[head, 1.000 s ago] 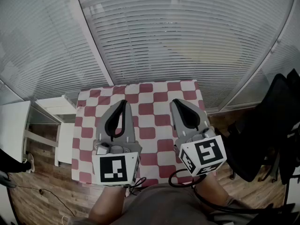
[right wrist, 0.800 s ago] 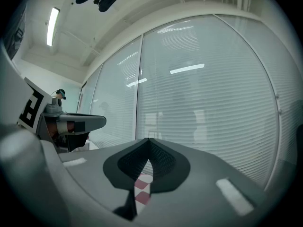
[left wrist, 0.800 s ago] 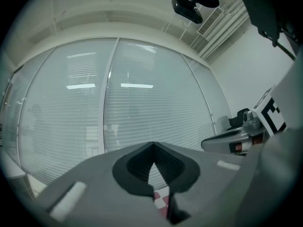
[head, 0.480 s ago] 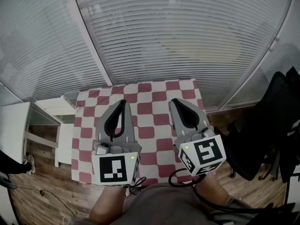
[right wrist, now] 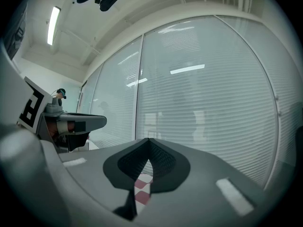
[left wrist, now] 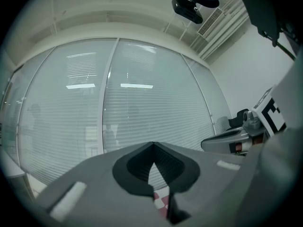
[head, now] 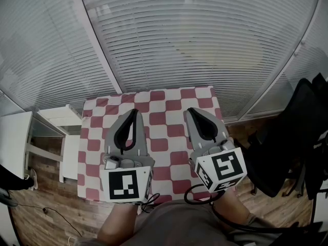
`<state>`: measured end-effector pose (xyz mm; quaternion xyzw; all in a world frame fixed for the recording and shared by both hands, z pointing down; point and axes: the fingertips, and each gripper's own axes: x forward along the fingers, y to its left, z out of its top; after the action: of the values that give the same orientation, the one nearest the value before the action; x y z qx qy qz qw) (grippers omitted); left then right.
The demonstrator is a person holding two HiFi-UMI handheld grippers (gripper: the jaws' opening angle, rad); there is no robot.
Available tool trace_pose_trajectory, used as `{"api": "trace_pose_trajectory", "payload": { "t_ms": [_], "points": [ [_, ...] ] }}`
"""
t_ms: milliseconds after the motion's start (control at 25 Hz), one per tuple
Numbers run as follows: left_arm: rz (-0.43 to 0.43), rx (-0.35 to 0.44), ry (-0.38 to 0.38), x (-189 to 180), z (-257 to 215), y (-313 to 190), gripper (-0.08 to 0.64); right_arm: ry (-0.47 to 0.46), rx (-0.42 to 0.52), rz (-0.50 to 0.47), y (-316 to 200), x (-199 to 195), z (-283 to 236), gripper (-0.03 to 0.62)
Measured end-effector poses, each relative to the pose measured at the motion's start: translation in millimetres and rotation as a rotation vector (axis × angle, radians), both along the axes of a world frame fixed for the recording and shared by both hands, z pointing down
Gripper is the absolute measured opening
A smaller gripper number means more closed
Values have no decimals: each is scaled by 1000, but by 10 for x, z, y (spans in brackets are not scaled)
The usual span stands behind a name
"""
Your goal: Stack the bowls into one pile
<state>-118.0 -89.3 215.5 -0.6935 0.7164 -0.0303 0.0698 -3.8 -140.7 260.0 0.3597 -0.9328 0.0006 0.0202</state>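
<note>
left tool closed, empty | right tool closed, empty | above checkered table

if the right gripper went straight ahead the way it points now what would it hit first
Probably the window blinds. The right gripper, shut and empty, points level across the checkered table, and nothing stands in its line there; how far off the blinds are is unclear.
</note>
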Motion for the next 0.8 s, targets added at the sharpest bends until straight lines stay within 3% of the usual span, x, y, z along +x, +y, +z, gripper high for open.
{"api": "trace_pose_trajectory", "payload": {
  "t_ms": [800],
  "points": [
    [5, 2, -4, 1, -22, 16, 0, -1, 8, -7, 28, -24, -22, 26]
  ]
}}
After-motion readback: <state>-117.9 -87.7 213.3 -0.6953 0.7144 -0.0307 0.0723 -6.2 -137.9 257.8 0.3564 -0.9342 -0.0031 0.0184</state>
